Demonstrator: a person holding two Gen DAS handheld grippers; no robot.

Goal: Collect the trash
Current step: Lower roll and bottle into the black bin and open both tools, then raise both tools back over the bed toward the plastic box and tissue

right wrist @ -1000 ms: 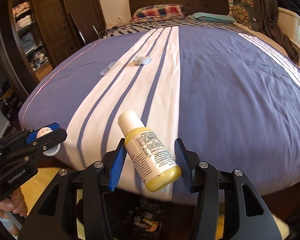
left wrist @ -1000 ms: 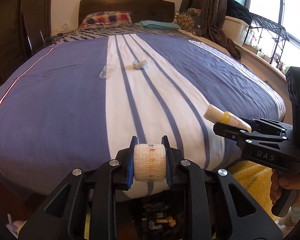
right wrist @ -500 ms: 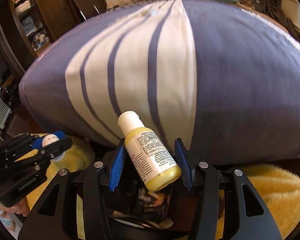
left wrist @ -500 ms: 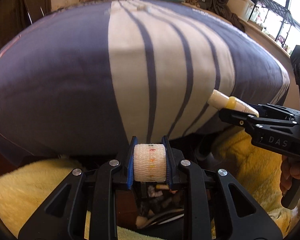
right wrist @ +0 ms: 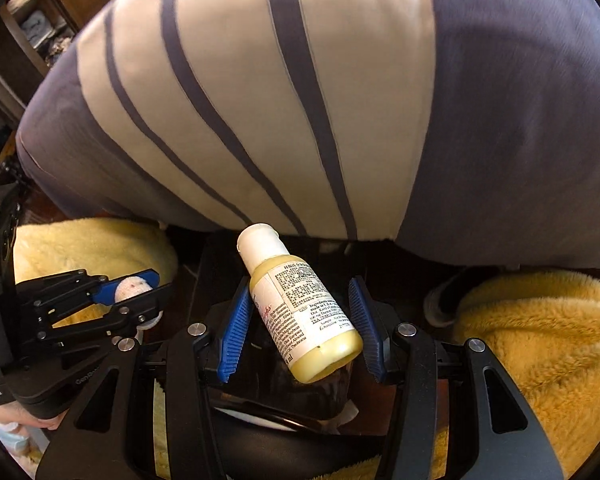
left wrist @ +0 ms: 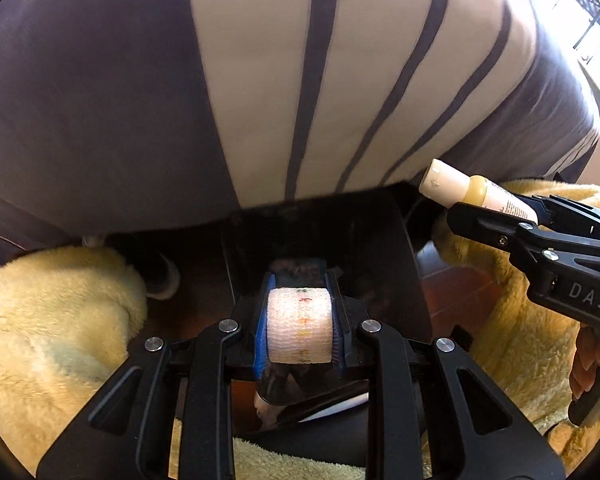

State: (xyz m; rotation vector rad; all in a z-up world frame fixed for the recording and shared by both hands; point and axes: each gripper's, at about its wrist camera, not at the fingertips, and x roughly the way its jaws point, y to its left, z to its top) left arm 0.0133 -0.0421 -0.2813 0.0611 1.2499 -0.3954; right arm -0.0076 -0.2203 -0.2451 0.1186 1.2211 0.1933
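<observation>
The left gripper (left wrist: pixel 300 330) clamps a white woven bandage roll (left wrist: pixel 300 326) squarely between its blue pads, tipped steeply down over a dark bin (left wrist: pixel 380 240). The right gripper (right wrist: pixel 304 328) pinches a slanted yellow plastic bottle (right wrist: pixel 304 312), white cap beyond the jaws, above fluffy yellow rugs (right wrist: pixel 540 340).

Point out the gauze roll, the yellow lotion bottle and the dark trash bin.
gauze roll (left wrist: pixel 300 326), left wrist view, middle of its white wrapped face.
yellow lotion bottle (right wrist: pixel 300 312), right wrist view, on its printed label.
dark trash bin (left wrist: pixel 380 240), left wrist view, on its inner right wall.
</observation>
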